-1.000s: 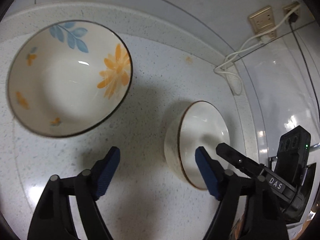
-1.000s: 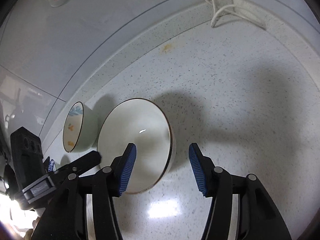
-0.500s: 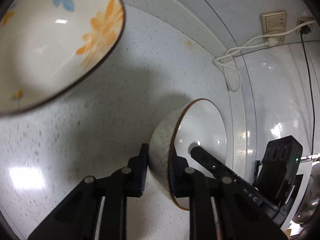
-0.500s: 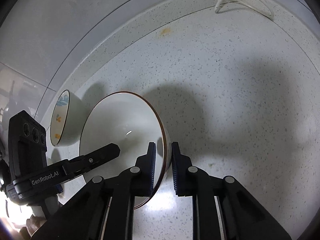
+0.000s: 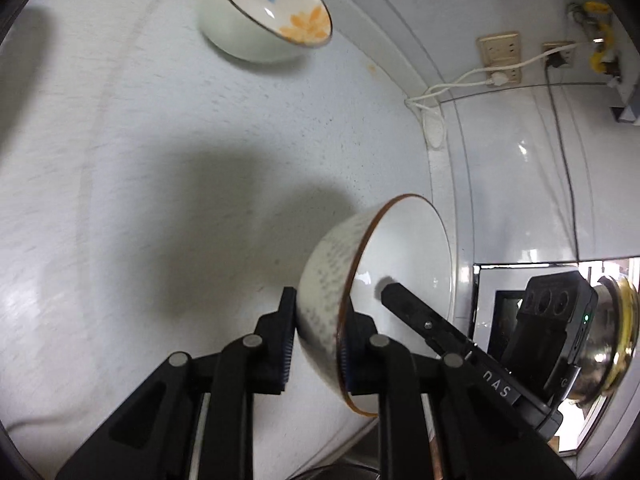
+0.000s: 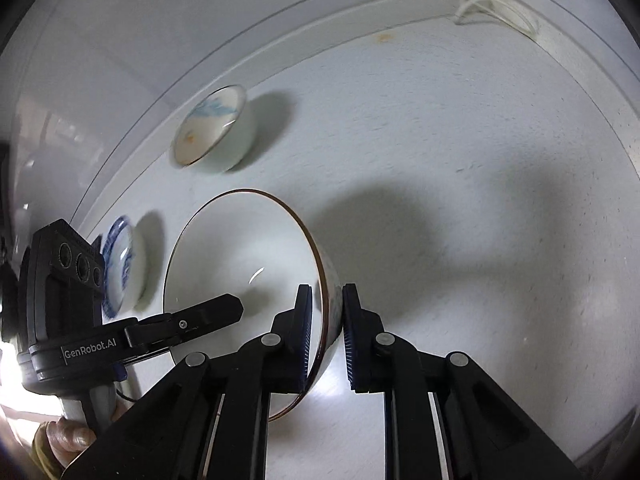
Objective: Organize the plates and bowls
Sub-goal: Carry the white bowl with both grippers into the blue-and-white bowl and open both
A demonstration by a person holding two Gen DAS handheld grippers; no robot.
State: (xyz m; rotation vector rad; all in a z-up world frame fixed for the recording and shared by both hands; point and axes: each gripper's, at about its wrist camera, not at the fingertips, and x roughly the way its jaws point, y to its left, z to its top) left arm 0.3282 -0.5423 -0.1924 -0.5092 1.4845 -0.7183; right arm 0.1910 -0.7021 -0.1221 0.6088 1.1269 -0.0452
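Left wrist view: both the left gripper (image 5: 318, 340) and right gripper (image 6: 326, 336) pinch the white bowl's (image 5: 404, 256) rim, apparently carrying it. Next, likely nest it with the floral bowl (image 5: 268, 12), lowering level.

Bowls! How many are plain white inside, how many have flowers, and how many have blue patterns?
Plain white bowl, held at its rim by both the left gripper and the right gripper: 1
Flower bowl, on the counter: 1
Blue-patterned bowl, on the counter: 1
Total: 3 bowls
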